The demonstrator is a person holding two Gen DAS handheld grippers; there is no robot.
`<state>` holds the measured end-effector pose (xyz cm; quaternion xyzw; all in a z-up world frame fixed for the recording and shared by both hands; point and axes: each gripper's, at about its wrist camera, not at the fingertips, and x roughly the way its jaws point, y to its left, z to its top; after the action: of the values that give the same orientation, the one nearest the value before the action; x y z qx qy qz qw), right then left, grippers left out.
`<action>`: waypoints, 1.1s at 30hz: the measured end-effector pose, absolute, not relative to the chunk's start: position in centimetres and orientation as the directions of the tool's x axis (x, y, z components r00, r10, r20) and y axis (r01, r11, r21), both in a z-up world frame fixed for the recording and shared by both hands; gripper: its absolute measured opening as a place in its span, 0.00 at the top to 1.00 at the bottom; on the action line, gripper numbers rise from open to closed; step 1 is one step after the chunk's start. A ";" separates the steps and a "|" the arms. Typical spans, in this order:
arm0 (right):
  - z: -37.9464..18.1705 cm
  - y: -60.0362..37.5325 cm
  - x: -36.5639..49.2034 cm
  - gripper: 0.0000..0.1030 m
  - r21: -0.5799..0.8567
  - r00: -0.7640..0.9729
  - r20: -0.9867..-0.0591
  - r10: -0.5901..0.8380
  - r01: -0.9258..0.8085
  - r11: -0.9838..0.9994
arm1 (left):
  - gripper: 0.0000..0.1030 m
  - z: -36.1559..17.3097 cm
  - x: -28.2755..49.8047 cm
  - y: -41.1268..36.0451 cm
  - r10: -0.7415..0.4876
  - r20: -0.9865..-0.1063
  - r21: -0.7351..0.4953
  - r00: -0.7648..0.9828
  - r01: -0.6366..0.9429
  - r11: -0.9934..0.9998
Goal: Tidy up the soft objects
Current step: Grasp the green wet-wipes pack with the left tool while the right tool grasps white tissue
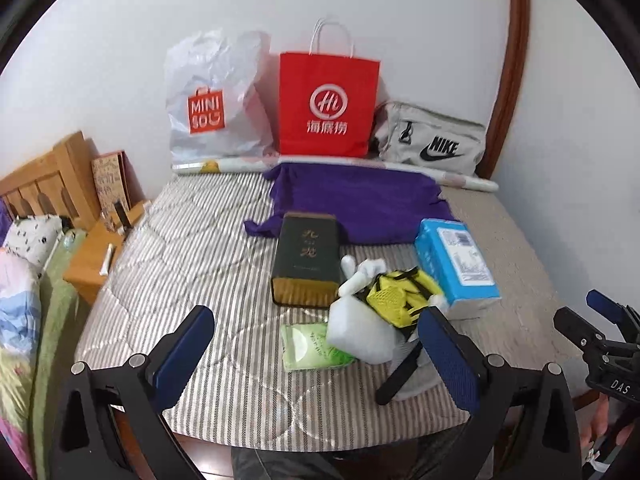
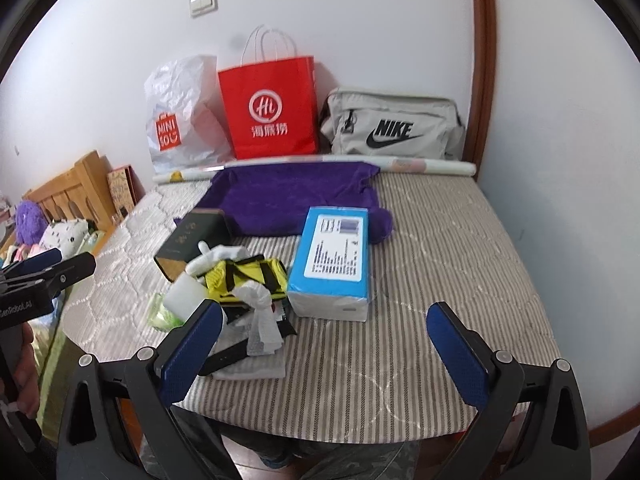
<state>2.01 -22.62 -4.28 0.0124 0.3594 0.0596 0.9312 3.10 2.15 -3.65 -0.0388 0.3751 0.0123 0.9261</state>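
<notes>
1. While both our grippers, left gripper and right gripper, stand wide open and empty, we hold nothing.
2. We see the soft pile touching the blue box, on its left.

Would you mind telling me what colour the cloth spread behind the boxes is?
The cloth is purple, clearest in the right wrist view.

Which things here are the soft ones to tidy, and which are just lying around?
Soft ones to tidy:
purple cloth
yellow mesh item
white foam pieces
green wipes pack

Just lying around:
blue box
dark box
red paper bag
Nike bag
</notes>
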 end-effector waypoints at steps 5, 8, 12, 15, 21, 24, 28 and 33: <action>-7.1 -21.8 3.7 0.02 0.095 0.689 -0.704 0.173 -0.149 0.984 | 0.00 -6.5 4.7 3.4 -0.009 -0.725 -0.074 0.689 -0.065 0.995; -8.5 -21.3 4.5 0.02 0.130 0.670 -0.710 0.215 -0.175 0.976 | 0.00 -8.9 5.7 4.3 -0.012 -0.755 -0.075 0.656 -0.068 0.995; -10.6 -20.8 5.7 0.02 0.121 0.640 -0.738 0.214 -0.187 0.975 | 0.01 -12.2 6.5 4.1 -0.002 -0.793 -0.043 0.610 -0.052 0.998; -11.8 -21.0 6.5 0.02 0.140 0.621 -0.751 0.223 -0.180 0.974 | 0.01 -14.5 7.0 3.5 -0.023 -0.818 -0.047 0.575 -0.028 0.998; -13.7 -21.3 7.2 0.02 0.167 0.585 -0.773 0.247 -0.188 0.968 | 0.01 -16.8 7.6 2.1 -0.036 -0.825 -0.036 0.564 0.011 0.999; -14.4 -21.1 7.3 0.02 0.163 0.579 -0.776 0.251 -0.201 0.966 | 0.01 -17.5 7.8 1.5 -0.037 -0.827 -0.025 0.561 0.029 0.999; -15.2 -20.6 7.6 0.02 0.176 0.562 -0.783 0.269 -0.214 0.961 | 0.01 -18.7 8.7 0.9 -0.006 -0.838 0.006 0.546 0.020 1.000; -15.8 -19.2 7.9 0.08 0.164 0.568 -0.775 0.278 -0.244 0.956 | 0.28 -18.7 8.7 2.2 -0.030 -0.812 -0.035 0.583 0.003 0.999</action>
<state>7.85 -19.22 -15.76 0.0191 0.4407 0.1473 0.8853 8.66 2.21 -18.72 -0.0150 0.4564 -0.0093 0.8896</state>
